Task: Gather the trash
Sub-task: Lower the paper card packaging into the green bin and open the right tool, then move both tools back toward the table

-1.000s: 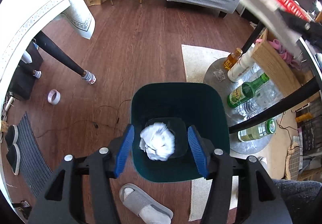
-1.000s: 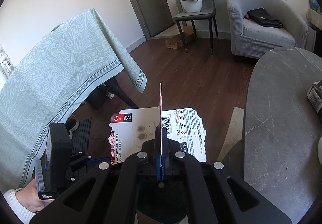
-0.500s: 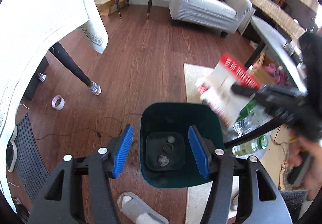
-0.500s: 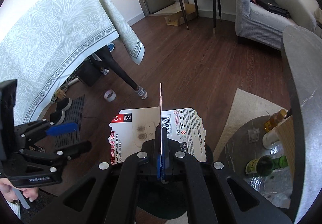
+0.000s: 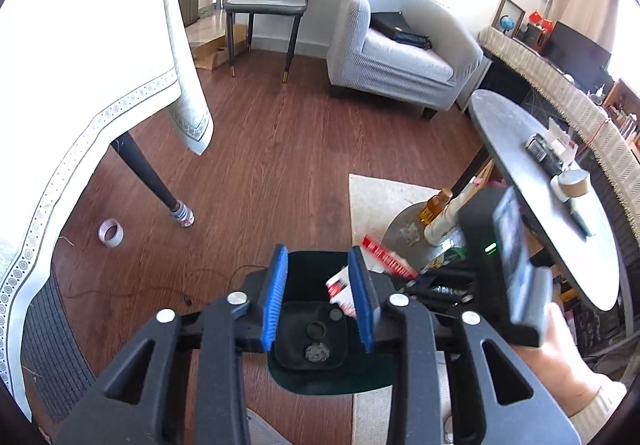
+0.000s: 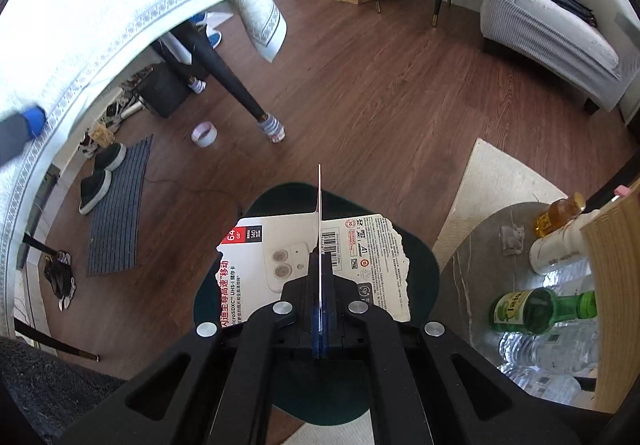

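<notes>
A torn card package (image 6: 320, 257) is pinched edge-on in the fully closed right gripper (image 6: 320, 325), directly above the dark green bin (image 6: 416, 265). The left gripper (image 5: 318, 297), just narrowed, is seen to hold nothing. A release over the bin is judged to be called for next.

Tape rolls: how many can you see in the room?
2. One tape roll lies on the floor near the table leg. A second roll sits on the round grey table. Others may be hidden.
</notes>
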